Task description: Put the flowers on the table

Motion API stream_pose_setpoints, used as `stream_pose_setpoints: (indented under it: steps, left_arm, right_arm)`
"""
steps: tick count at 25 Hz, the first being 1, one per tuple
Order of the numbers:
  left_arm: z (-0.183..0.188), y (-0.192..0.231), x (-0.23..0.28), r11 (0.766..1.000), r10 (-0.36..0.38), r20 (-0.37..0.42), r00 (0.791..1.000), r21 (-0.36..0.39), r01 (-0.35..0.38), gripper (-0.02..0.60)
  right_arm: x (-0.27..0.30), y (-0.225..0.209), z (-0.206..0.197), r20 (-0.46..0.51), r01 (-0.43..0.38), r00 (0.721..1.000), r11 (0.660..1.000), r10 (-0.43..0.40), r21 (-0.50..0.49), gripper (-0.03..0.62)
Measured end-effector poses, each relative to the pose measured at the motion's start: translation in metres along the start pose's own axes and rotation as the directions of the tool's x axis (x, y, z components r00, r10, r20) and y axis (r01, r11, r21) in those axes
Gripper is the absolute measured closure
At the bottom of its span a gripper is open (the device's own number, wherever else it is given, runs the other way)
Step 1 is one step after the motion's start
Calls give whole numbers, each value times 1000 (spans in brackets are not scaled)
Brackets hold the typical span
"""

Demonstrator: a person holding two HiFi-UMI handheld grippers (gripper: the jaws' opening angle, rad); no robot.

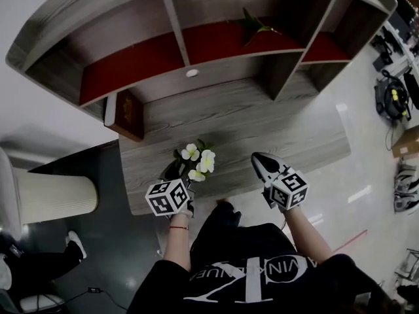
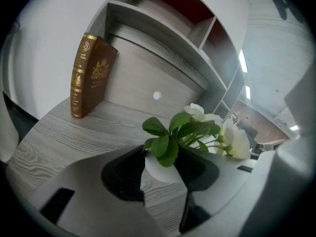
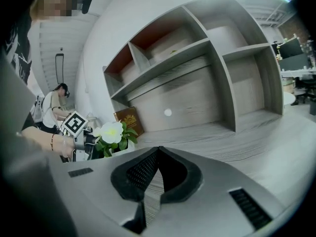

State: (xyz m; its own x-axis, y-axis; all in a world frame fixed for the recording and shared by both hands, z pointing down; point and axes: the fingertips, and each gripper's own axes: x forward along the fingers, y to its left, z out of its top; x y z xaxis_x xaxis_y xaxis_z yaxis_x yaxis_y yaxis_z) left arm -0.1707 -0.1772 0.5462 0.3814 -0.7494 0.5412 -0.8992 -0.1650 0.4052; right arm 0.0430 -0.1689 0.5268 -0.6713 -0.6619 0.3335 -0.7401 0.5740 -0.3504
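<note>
While gripping the flowers (image 1: 198, 161), the left claw (image 1: 177, 173) tilts downward.

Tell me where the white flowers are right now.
Left of centre in the head view, the white flowers stand in a small pot gripped by the left gripper, near the front edge of the desk, with the brown book further back left.
</note>
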Motion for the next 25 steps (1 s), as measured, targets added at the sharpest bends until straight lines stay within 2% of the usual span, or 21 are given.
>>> stream_pose_setpoints:
  steps: [6,9,15,25]
  left_arm:
    - [6,14,31,998,-25,-5,1000,-60,25,390]
    - [9,18,44,993,-27,3,1000,-118,27,390]
    - [22,26,68,969,-31,49,998,-242,42,388]
    - [34,31,104,935,-51,93,994,-346,81,381]
  right_arm:
    - [20,-10,5,-5,24,1000,1000,-24,0,583]
    - [24,-13,7,-8,28,1000,1000,-28,2,583]
    - [32,-19,5,-39,-10,999,1000,10,1,583]
    - [51,-32,1,-101,-62,993,998,61,-7,583]
